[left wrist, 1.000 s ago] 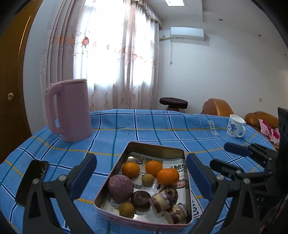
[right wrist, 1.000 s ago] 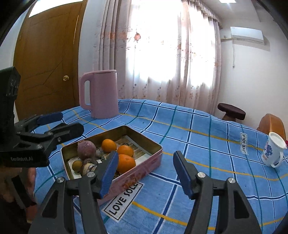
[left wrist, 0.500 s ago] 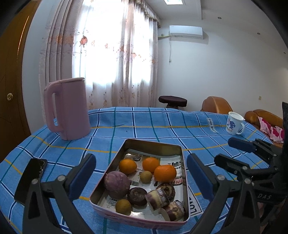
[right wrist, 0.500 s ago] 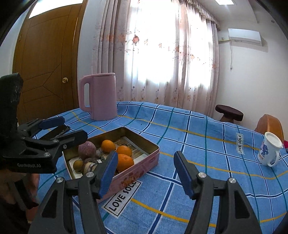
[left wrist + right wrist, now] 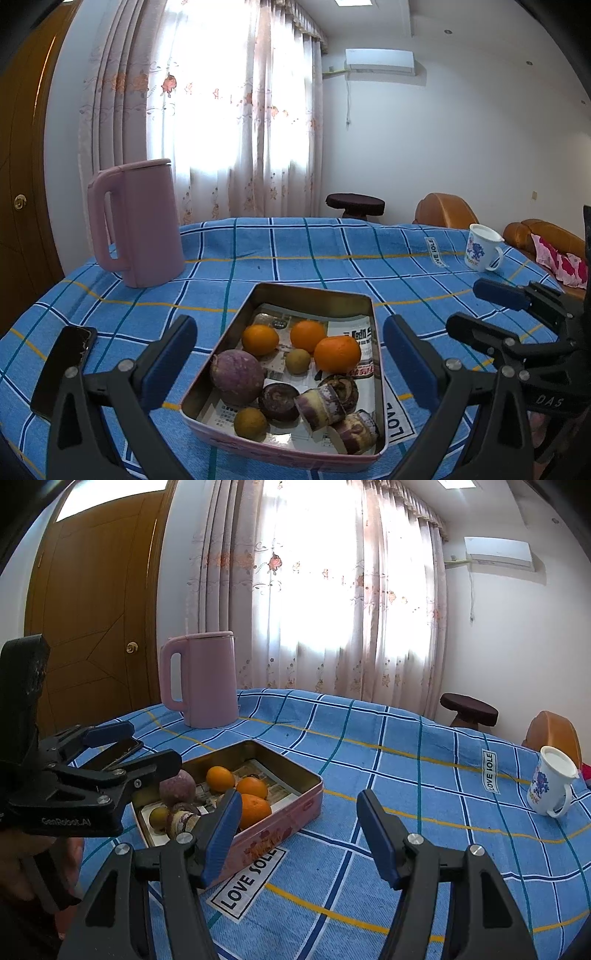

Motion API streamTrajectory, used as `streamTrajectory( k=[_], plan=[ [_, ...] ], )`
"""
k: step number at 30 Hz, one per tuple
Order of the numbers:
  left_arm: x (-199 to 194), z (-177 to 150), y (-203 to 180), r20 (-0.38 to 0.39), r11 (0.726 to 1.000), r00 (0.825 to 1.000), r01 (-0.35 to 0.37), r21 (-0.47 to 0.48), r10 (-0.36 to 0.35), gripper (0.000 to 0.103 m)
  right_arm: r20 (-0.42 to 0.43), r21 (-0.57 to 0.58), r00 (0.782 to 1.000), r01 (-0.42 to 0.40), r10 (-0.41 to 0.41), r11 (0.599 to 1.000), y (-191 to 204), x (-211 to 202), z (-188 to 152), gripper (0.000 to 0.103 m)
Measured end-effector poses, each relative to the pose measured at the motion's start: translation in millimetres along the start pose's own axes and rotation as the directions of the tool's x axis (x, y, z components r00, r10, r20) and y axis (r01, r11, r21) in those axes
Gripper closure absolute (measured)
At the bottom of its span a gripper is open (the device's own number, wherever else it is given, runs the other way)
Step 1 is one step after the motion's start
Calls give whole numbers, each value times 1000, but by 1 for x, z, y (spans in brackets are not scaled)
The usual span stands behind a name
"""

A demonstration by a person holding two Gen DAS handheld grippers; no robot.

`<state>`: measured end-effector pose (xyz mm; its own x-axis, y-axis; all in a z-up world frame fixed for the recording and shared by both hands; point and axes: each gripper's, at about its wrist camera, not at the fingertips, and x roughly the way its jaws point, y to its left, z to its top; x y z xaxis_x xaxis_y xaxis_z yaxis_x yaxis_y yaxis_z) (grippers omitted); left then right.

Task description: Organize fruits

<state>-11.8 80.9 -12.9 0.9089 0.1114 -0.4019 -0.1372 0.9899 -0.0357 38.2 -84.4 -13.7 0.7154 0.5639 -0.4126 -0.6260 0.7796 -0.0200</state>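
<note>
Left claw [image 5: 288,354] spread wide over the near end of the tin, nothing between its blue pads. Right claw [image 5: 299,830] likewise open and empty, hovering above bare cloth just to the right of the tin [image 5: 295,805]. Left claw also seen from the right wrist view at the left edge [image 5: 122,746], with a hand [image 5: 22,864] beneath it.

Pink rectangular tin [image 5: 373,314] resting on the bench [image 5: 332,254], which was covered with a blue checked cloth and lined inside with printed paper. Within the tin: three oranges [image 5: 338,353] grouped toward the far half, a small greenish-brown fruit [image 5: 298,361] among them, a round purple tuber [image 5: 237,376] at the left, a second small yellowish fruit [image 5: 250,423] at the near wall, and several cut purple-and-white root pieces [image 5: 319,404] at the near right. All fruit inside the tin, none on the cloth.

Pink kettle [image 5: 138,225] upright at the far left of the bench, well apart from the tin. White printed mug [image 5: 482,247] near the far right edge. Dark phone [image 5: 64,369] flat on the cloth at the left, beside the left claw.
</note>
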Motion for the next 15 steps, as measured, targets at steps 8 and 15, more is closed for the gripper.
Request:
streamTrajectory(
  k=[8, 15],
  plan=[
    [1, 1, -1, -5, 1000, 1000, -27, 8, 27, 0, 5, 1, 1000, 7, -7, 1000, -2, -4, -2, 37],
    [-2, 3, -2, -1, 999, 999, -47, 6, 47, 0, 15, 1, 1000, 16, -16, 1000, -6, -9, -3, 37]
  ],
)
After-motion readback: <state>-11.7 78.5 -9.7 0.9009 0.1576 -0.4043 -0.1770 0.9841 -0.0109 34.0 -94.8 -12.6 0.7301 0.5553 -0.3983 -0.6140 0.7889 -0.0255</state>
